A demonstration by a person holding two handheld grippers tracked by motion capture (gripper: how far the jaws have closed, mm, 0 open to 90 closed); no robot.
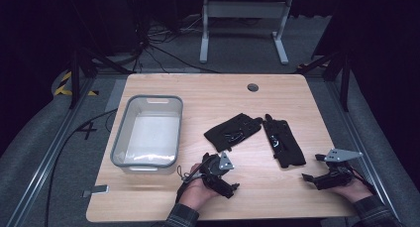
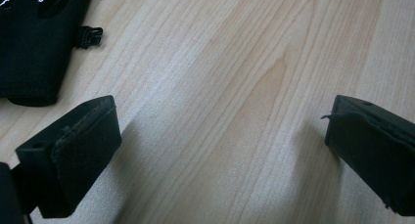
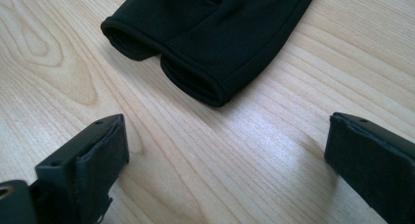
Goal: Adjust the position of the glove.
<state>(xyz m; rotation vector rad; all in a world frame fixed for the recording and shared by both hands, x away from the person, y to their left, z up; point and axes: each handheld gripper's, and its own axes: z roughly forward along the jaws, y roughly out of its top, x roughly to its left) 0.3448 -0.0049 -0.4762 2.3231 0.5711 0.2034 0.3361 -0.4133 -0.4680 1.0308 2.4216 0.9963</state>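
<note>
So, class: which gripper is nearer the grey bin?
Left. The left gripper sits just right of the grey bin; the right gripper is far across the table, beyond both black gloves.

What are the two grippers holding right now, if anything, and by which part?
Nothing is held. The left gripper and right gripper both stand open over bare table, short of the two black gloves.

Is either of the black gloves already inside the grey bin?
No, both gloves, the left glove and the right glove, lie on the table beside the grey bin.
</note>
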